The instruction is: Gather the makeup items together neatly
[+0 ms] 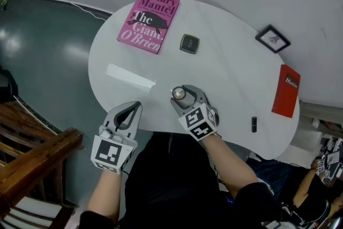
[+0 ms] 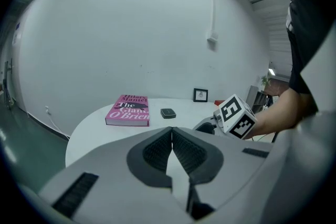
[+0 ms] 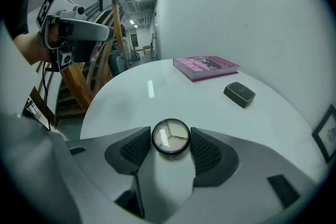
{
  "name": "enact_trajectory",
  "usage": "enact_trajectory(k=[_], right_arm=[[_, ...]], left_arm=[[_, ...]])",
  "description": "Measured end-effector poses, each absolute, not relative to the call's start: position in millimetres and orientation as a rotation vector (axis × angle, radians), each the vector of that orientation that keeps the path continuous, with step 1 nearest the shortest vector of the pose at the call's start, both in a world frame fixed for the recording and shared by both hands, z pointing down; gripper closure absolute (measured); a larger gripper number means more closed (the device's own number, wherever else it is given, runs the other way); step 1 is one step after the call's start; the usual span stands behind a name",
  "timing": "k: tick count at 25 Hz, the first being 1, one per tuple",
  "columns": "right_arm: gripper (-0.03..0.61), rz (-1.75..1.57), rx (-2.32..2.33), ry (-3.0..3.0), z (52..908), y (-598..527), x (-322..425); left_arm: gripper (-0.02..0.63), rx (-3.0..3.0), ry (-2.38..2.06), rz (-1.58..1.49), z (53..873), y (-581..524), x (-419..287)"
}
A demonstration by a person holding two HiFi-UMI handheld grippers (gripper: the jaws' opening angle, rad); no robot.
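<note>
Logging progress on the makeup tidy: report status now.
Left hand-held gripper shut, empty. Right hand-held gripper open around round black clear-lidded compact on white table. Dark square case, small black tube lie apart. Nothing blocking.

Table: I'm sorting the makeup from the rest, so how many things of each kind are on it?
Makeup items: 3 (round compact, square compact, black tube)
Books: 2 (pink book, red book)
Frames: 1 (picture frame)
Total: 6

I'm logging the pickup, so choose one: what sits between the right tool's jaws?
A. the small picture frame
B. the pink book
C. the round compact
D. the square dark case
C: the right gripper view shows the round compact between the two jaws of the right tool.
</note>
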State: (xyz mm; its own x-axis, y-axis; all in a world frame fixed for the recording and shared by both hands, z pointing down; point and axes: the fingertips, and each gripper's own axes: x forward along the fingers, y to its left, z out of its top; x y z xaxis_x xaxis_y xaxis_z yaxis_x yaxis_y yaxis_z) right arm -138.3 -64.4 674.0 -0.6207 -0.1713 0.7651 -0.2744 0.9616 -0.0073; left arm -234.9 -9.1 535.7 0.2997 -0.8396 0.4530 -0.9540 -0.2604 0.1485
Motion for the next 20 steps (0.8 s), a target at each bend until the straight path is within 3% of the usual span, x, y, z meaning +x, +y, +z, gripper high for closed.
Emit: enact_trajectory(k=[9,20], right_arm=[[0.362,0.185,0.301,-2.233,669.9,-62.1,-139.4],[0.362,0.125,0.425,-2.336,573.4,-83.3,-125.4]], left_arm=[[0.6,2.212,-1.61,0.36,514.2,-9.3,-242.5],[0.6,2.279,-1.62,0.308,472.4,-13.8,-247.4]])
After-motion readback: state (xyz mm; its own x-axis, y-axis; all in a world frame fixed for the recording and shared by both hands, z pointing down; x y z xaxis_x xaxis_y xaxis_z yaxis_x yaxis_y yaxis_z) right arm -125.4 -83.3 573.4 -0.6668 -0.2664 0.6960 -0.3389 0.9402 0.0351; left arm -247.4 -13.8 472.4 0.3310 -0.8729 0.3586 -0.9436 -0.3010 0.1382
